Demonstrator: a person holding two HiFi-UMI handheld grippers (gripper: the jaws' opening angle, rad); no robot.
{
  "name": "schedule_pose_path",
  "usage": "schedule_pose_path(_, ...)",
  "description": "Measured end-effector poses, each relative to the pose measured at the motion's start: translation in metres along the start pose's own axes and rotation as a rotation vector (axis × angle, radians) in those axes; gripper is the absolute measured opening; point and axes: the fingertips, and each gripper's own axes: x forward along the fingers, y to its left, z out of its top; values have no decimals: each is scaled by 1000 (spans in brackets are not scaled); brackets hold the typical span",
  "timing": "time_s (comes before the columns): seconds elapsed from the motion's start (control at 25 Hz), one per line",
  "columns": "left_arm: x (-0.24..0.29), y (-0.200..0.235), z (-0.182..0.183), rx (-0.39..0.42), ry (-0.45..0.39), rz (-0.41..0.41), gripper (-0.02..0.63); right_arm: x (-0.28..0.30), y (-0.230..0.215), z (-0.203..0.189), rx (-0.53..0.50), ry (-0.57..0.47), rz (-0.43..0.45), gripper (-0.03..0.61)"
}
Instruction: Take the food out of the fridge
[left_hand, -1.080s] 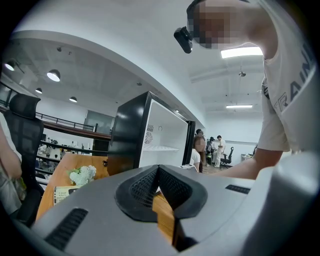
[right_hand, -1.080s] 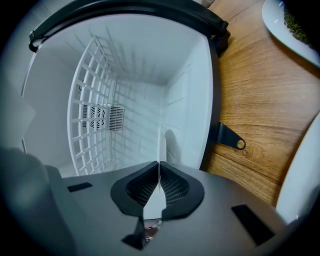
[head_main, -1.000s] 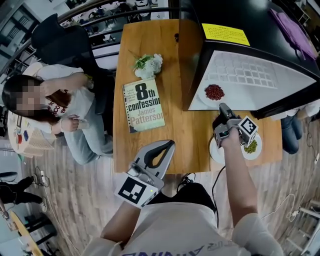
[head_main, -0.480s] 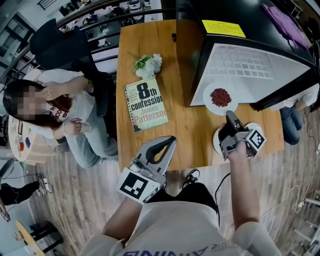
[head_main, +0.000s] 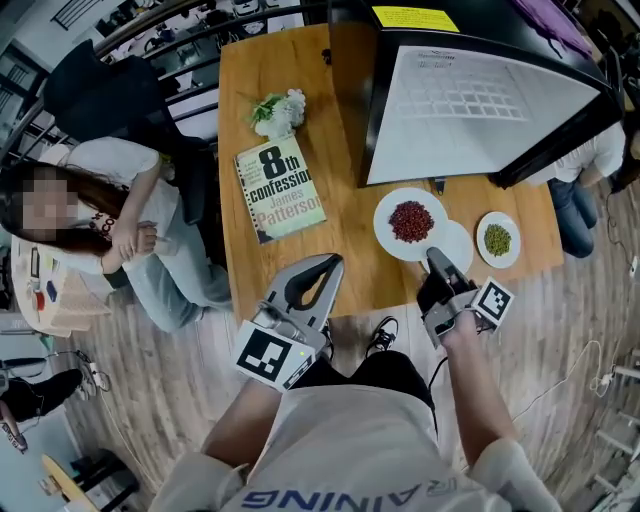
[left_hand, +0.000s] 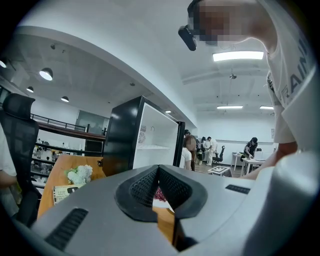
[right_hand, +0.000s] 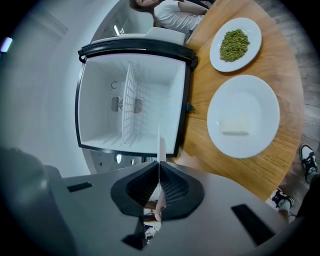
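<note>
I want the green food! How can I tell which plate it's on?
Find the wooden table and the open black fridge with white walls on it. Three round white plates lie before the fridge; yours is the small plate at the right end of the row in the head view. Only it holds a green heap; its neighbours hold red bits and a pale block.

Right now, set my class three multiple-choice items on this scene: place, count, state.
1. Where is the cream paperback book? A in the fridge; B on the brown wooden table; C on the floor.
2. How many round white plates are in view? A three; B one; C five.
3. The right hand-held gripper is: A open, empty; B shut on the book; C shut on the rim of the red-bean plate.
Answers: B, it lies on the tabletop; A, red beans, green beans, a white block; C, the rim sits edge-on between its jaws.
</note>
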Motion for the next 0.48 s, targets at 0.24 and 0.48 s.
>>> schedule_pose_path(0.24, -3, -12, -4, -5, 1, -10, 8, -16, -47, -46, 10, 100, -75, 26)
schedule_pose_path(0.48, -9, -6, -23, 4, 31, 28, 8, -2, -68, -65, -12, 178, -101, 26)
